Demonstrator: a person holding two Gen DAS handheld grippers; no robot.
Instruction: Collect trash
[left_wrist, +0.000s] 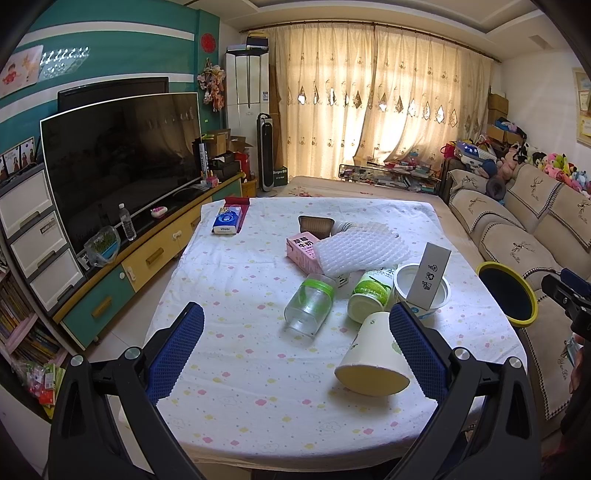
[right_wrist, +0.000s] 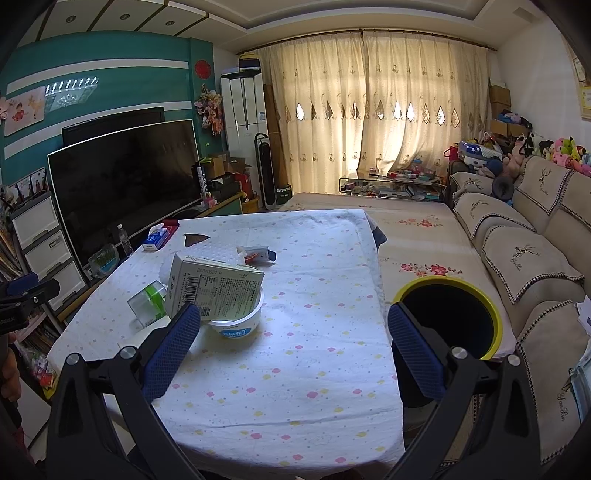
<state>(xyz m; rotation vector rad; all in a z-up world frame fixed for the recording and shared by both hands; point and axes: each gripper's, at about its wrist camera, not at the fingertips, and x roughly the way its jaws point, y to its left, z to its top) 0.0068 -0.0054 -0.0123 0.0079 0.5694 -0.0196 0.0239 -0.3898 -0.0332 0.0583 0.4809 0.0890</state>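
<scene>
Two grippers — left gripper (left_wrist: 295, 343) and right gripper (right_wrist: 293, 343) — are hovering wide open, gripping nothing. One white tub (left_wrist: 424, 291) is holding one upright carton (left_wrist: 430, 275) — one yellow-rimmed bin (right_wrist: 489, 321) is gaping beside the table (right_wrist: 295, 387).

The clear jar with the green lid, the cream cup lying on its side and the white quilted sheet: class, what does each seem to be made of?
Clear jar with the green lid: see-through and glossy, so glass or hard plastic, uncertain which. Cream cup lying on its side: matt and opaque with a printed wall, probably paper. White quilted sheet: dimpled, soft-looking surface, likely plastic foam wrap.
</scene>
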